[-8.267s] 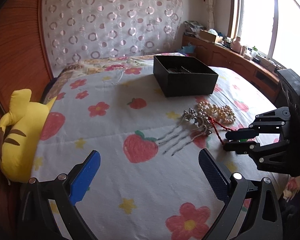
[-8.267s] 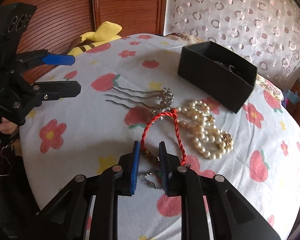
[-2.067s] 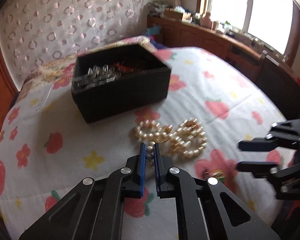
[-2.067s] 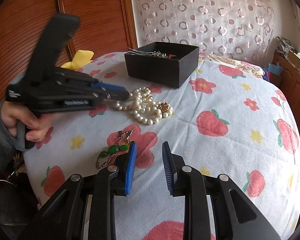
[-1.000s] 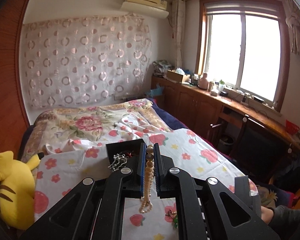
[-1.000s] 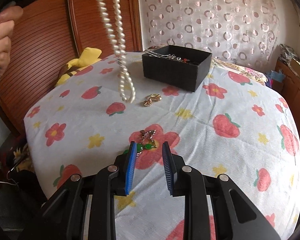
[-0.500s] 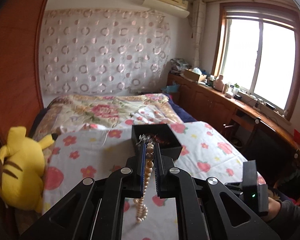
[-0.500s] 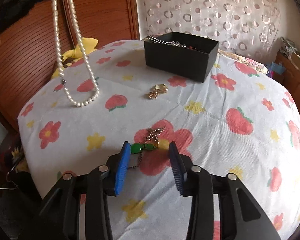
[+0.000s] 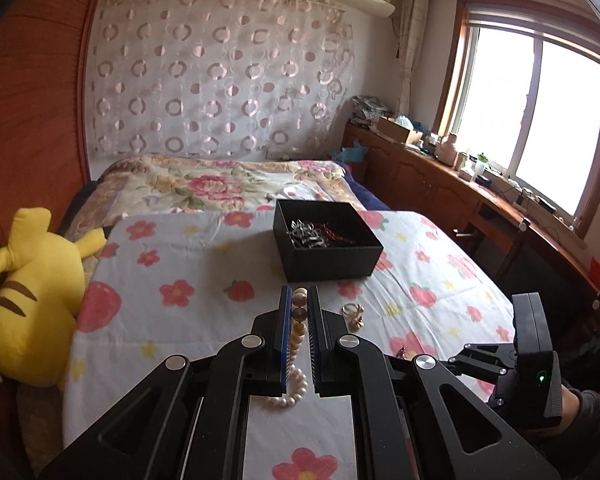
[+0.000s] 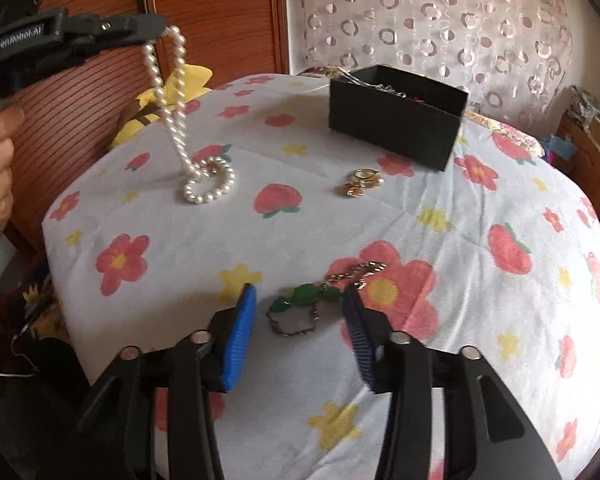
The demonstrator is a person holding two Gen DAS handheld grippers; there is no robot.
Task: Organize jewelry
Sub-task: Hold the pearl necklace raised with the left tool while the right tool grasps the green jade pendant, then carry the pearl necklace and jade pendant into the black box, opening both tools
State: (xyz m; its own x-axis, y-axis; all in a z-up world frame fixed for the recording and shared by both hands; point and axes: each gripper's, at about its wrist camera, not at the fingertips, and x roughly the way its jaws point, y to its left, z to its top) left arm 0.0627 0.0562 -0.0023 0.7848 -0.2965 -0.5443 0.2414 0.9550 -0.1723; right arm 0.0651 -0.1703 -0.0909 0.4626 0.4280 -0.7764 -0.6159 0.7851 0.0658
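The pearl necklace [image 10: 180, 120] is held pinched in the left hand-held gripper [image 9: 299, 312], whose fingers are closed on a few beads near the top of the strand. The rest of the strand hangs down, and its lower loop is seen coiled on the flowered bed cover [image 10: 480, 208], well short of the black box [image 9: 328, 240]. The box sits further up the bed and already holds silver and red pieces. A small gold piece [image 10: 362, 182] lies on the cover between the pearls and the box.

The step in hand is judged to be the transfer of the necklace to the box, about halfway done, since the strand is lifted but not yet carried across.

The right hand-held gripper [image 10: 300, 316] is pointed down at the green-stone bracelet [image 10: 304, 304], which lies on the cover between its blue pads. Its jaws are opening and stand at a middling width; nothing is pressed by them.

For the next move, the necklace would need to be raised until the trailing loop clears the cover, brought over the box's open top, and released there. The dangling end may catch on the box wall if it is carried too low. The bracelet could then be closed upon across its chain.
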